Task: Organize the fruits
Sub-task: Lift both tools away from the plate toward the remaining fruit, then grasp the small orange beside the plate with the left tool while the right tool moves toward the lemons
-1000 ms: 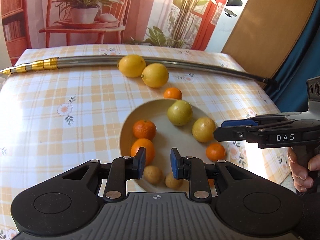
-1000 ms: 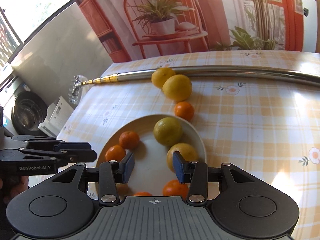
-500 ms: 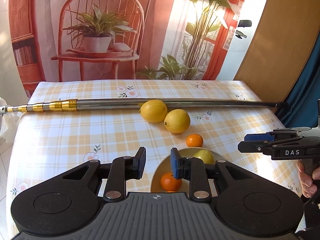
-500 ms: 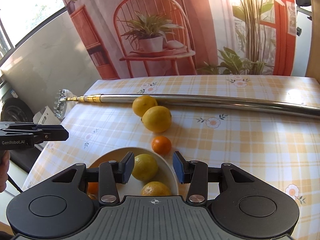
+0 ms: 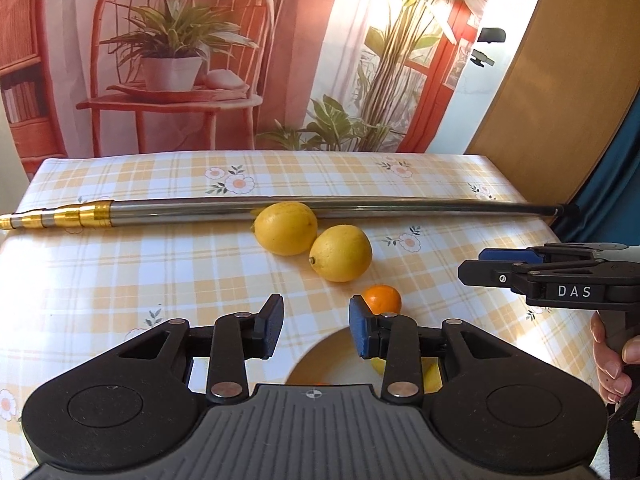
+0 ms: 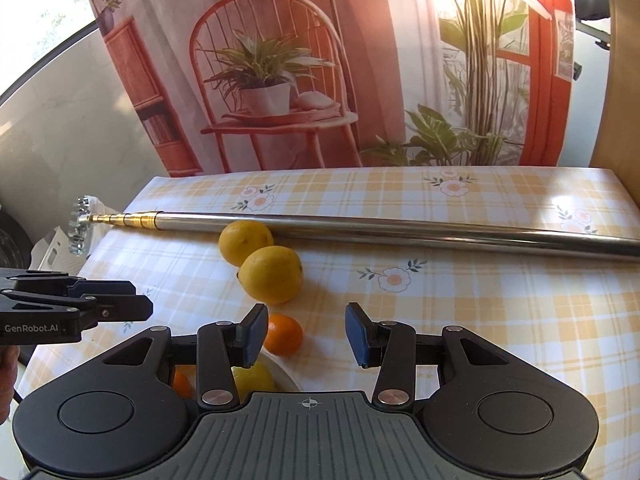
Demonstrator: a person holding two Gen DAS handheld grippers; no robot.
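Observation:
Two lemons (image 5: 286, 229) (image 5: 341, 253) lie touching on the checked cloth, with a small orange (image 5: 383, 299) just in front of them. Behind my fingers the plate (image 5: 320, 354) shows only its far rim. My left gripper (image 5: 316, 326) is open and empty, low over that rim. My right gripper (image 6: 307, 334) is open and empty too, with the small orange (image 6: 285, 334) by its left finger. In the right wrist view the lemons (image 6: 246, 242) (image 6: 271, 274) sit ahead, and the plate (image 6: 286, 374) holds a lemon (image 6: 252, 378) and an orange (image 6: 182, 384).
A long metal telescopic pole (image 5: 360, 206) lies across the table behind the lemons, its gold end to the left. A hand (image 5: 608, 364) holds the right gripper (image 5: 480, 266). The left gripper (image 6: 138, 298) shows at the left. A printed backdrop stands behind the table.
Both grippers have pulled back and tilted up from over the plate. The plate and most of its fruit have slid below the fingers. The jaws have kept about the same gap.

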